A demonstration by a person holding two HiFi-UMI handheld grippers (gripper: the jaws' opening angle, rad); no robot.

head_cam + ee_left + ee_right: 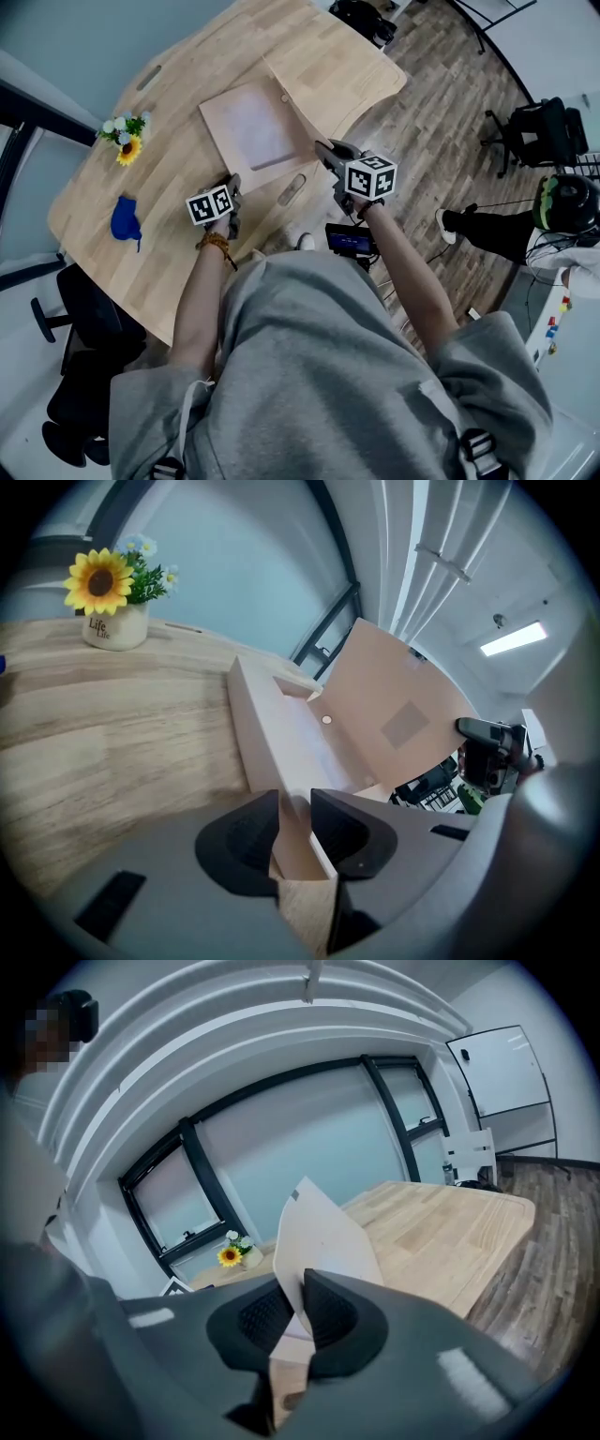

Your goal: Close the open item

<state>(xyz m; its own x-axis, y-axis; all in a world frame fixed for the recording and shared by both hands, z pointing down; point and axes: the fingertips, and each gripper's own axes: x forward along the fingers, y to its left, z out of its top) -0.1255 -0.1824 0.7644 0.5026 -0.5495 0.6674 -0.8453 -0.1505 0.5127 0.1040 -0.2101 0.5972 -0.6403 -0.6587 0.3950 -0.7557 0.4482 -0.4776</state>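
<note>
Left hand-held gripper looks pinched on the near wall of the box, right at the corner closest to the person, so it's basically pinning the tray to the worktop. Right hand-held gripper has its jaws nearly together on the thin card of the lid, down at its near edge.

What matters, I'd say: the lid stands up along the tray's right side, and that fold line runs away from the person. So the tray lies to the left of the right hand-held gripper, and the lid has to swing over leftward and down toward the left one. The right hand is the one doing it; the left just steadies.

From the head view the lid is nearly edge-on, so you can't judge its tilt. The left gripper view shows it leaning outward, with the tray open beneath. The right gripper view shows the grip on the card, and a flower pot far behind.
</note>
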